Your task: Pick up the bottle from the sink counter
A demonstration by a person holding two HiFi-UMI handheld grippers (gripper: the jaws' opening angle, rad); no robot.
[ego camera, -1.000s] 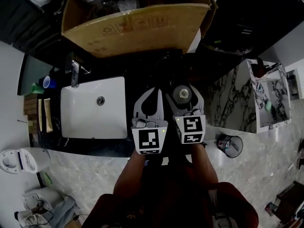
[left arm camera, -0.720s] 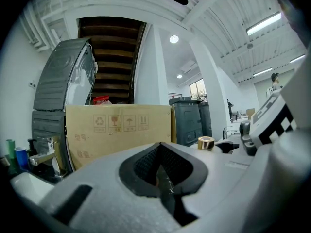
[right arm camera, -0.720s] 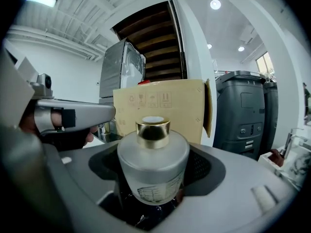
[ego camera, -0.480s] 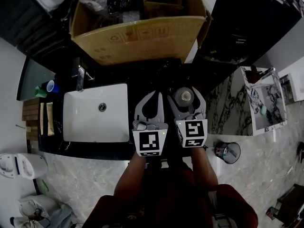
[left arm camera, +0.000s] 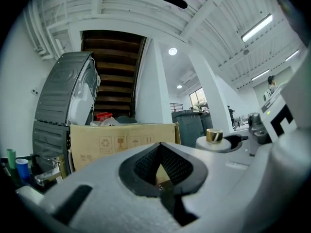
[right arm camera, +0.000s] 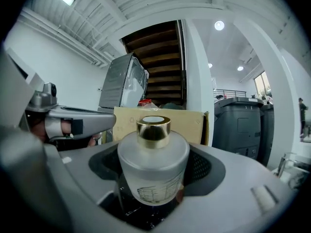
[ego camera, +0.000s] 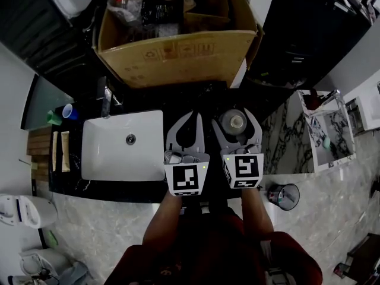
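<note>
At frame centre, right tongs point(ego camera: 236, 116) clasp the frosted bottle point(right arm camera: 153, 164) standing on the black counter point(ego camera: 178, 98), likely ready to lift straight up, while left tongs point(ego camera: 191, 117) rest closed and empty.

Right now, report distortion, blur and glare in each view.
Head view: fisheye bend, with the white sink blown bright against the dark counter. Left gripper view: black corners, near fingers soft, ceiling lights glaring. Right gripper view: bottle sharp at centre, fingers beside it blurred.

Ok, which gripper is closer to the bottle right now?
Right. The right gripper has the bottle between its jaws; the left gripper sits shut and empty just to the bottle's left.
</note>
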